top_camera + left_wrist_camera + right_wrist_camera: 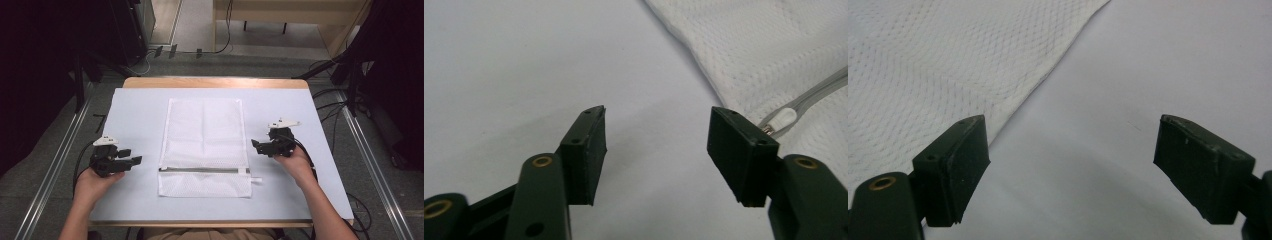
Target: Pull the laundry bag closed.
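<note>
White table cover [135,107] bears one mesh bag [205,135] between two empty, open-jawed hand-held grippers, left [134,156] and right [255,145].

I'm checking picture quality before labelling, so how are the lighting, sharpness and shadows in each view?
High view: even light on the white mesh zip bag, dark corners. Left gripper view: the open left gripper is soft-edged, the mesh crisper. Right gripper view: the open right gripper looks blurry and casts a faint shadow on the pale sheet.
</note>
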A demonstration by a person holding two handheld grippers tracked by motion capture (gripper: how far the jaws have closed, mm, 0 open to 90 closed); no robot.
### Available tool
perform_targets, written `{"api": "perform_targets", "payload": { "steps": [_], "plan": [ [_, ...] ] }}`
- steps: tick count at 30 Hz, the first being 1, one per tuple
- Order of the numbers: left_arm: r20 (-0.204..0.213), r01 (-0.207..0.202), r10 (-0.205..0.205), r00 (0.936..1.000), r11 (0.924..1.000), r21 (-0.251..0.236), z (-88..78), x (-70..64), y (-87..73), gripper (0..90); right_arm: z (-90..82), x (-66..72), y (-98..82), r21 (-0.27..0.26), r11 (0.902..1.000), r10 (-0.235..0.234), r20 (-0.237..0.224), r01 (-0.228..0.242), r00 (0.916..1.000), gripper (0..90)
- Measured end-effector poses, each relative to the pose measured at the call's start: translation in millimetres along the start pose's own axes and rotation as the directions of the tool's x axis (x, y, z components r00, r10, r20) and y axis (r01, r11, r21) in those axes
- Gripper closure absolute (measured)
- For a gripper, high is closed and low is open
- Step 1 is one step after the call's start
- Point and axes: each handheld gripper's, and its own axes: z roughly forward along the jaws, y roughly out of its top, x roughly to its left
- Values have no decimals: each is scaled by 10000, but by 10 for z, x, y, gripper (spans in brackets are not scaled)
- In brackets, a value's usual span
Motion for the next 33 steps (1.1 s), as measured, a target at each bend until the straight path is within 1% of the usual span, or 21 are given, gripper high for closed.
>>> {"api": "perform_targets", "payload": {
  "steps": [1, 3, 5, 6, 7, 8, 10, 13, 16, 17, 18, 19, 20, 23, 24, 25, 26, 29, 31, 33],
  "plan": [
    [5, -8, 9, 10000, 10000, -80, -6, -5, 1, 455, 1, 2, 2, -4, 10000, -4, -2, 4, 10000, 152],
    [188, 95, -93, 9998, 9998, -151, -12, -11, 6, 487, -1, 10, 7, 49, 10000, 28, -33, -28, 10000, 147],
    [84, 5, -5, 10000, 10000, -38, -13, -18, 10, 494, -2, 17, 13, 191, 9998, -2, -62, 3, 10000, 144],
    [95, -9, 9, 10000, 10000, 7, -10, -19, 11, 495, -3, 27, 16, 254, 9997, 22, -138, -18, 9999, 140],
    [96, 9, -9, 10000, 10000, 15, -7, -16, 10, 496, -1, 34, 17, 261, 9996, -65, -170, 69, 9998, 140],
    [103, 29, -30, 9999, 10000, 32, -8, -11, 12, 500, -1, 46, 22, 355, 9993, -78, -244, 87, 9997, 139],
    [103, 145, -145, 9998, 9999, 44, -11, -1, 19, 512, -11, 68, 33, 511, 9986, -75, -604, 106, 9981, 133],
    [266, 438, -441, 9987, 9990, 99, -8, 13, 38, 524, -35, 116, 46, 392, 9986, -325, -812, 357, 9962, 133],
    [403, 528, -535, 9978, 9984, 194, 6, 10, 51, 527, -57, 131, 52, 267, 9989, -357, -774, 378, 9964, 137],
    [438, 557, -568, 9974, 9981, 263, 11, 11, 57, 521, -65, 127, 51, 232, 9990, -353, -760, 372, 9965, 138],
    [490, 675, -693, 9964, 9970, 377, 23, 13, 64, 495, -71, 121, 49, 216, 9992, -318, -777, 336, 9965, 140],
    [631, 780, -806, 9947, 9960, 440, 33, 16, 66, 490, -76, 113, 46, 213, 9992, -312, -827, 331, 9961, 141],
    [677, 658, -687, 9953, 9968, 449, 40, 15, 64, 490, -84, 111, 43, 276, 9993, -214, -832, 237, 9963, 149],
    [719, 695, -732, 9947, 9961, 536, 65, 7, 76, 417, -97, 103, 36, 145, 9995, -275, -938, 290, 9952, 165],
    [751, 756, -795, 9940, 9957, 537, 69, 3, 80, 413, -101, 101, 35, 122, 9996, -251, -973, 264, 9949, 163],
    [751, 734, -772, 9942, 9960, 516, 73, 2, 83, 406, -103, 98, 33, 127, 9996, -247, -1003, 261, 9947, 160],
    [756, 720, -762, 9942, 9958, 572, 74, 3, 87, 383, -101, 97, 31, 159, 9995, -243, -990, 260, 9948, 159],
    [713, 657, -695, 9950, 9963, 546, 75, 1, 84, 375, -95, 93, 27, 263, 9992, -261, -963, 288, 9950, 154],
    [751, 707, -749, 9944, 9958, 582, 73, 7, 85, 363, -98, 92, 28, 233, 9991, -326, -988, 351, 9946, 155],
    [687, 712, -749, 9948, 9959, 555, 72, 8, 81, 354, -101, 90, 29, 232, 9991, -319, -1020, 344, 9943, 170]
  ]
}}
